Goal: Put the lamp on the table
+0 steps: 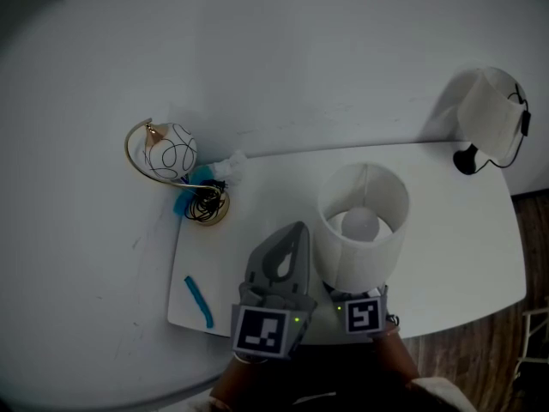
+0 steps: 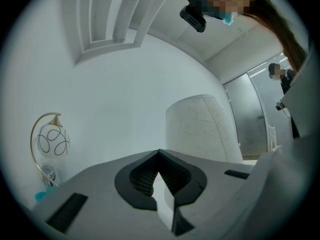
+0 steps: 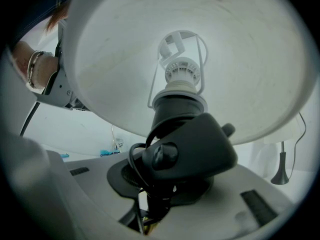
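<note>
The lamp has a white drum shade over a white bulb and hangs above the front of the white table. My right gripper is shut on the lamp's black stem just under its black swivel joint. From the head view only that gripper's marker cube shows below the shade. The lamp's foot is hidden, so I cannot tell if it touches the table. My left gripper lies level just left of the shade, shut with nothing between its jaws.
A gold arc lamp with a white globe and a coiled cable stand at the table's back left. A blue strip lies near the front left corner. A second white-shaded lamp stands at the back right.
</note>
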